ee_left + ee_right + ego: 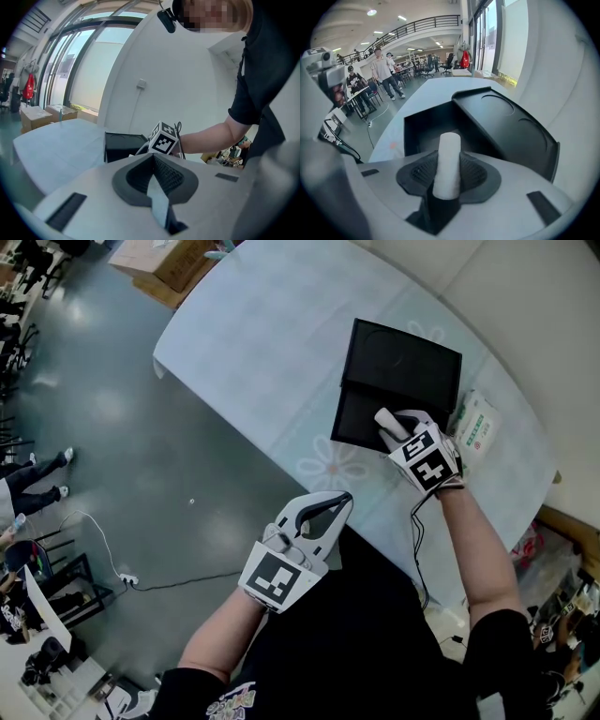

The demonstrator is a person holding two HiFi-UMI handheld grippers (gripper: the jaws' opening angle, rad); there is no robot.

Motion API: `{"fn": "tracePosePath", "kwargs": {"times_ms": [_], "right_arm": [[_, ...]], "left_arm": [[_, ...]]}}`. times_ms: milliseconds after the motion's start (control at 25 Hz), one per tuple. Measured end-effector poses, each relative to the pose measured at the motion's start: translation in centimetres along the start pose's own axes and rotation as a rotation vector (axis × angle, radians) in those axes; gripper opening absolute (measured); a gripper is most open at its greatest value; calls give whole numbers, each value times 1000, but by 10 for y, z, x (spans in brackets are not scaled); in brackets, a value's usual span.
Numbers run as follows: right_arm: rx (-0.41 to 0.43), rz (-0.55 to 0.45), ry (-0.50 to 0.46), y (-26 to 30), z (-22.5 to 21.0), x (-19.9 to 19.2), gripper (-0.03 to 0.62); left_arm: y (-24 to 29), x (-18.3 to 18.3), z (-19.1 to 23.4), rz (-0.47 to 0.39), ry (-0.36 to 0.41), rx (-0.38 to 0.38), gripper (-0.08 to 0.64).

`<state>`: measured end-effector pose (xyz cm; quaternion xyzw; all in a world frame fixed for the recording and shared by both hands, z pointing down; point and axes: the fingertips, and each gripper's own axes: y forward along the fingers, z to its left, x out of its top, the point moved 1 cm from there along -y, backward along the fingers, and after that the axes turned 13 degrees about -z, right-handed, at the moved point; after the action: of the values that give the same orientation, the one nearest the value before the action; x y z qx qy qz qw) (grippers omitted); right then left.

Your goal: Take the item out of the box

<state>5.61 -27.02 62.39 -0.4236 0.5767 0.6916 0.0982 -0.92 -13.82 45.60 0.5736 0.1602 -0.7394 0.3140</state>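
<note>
Box [403,367] was matte black. Item [447,161] was plain white. Table [262,343] was pale blue with a white flower pattern. Packet [476,427] was white with green print.

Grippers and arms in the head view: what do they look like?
Both the left gripper and right gripper are white shells with dark ribbed pads, each carrying a black-and-white marker cube. A black cable hangs from the right one. Short black sleeves.

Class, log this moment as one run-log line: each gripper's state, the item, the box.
right gripper: shut on white cylinder | cylinder: at the open black box | left gripper: shut, empty, apart from box
</note>
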Motion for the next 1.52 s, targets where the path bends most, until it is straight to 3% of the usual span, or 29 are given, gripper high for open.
{"fn": "tracePosePath", "kwargs": {"times_ms": [120, 600, 1000, 1520], "right_arm": [[-19, -17, 10, -18, 6, 16, 146], [-153, -264, 98, -91, 40, 71, 143], [-197, -582, 248, -173, 106, 118, 143], [-269, -700, 241, -224, 206, 126, 143]], "left_arm": [[-6, 4, -6, -7, 2, -5, 9], [-47, 29, -20, -55, 31, -39, 9], [-90, 54, -38, -111, 63, -81, 9], [-150, 62, -61, -148, 97, -164, 9]]}}
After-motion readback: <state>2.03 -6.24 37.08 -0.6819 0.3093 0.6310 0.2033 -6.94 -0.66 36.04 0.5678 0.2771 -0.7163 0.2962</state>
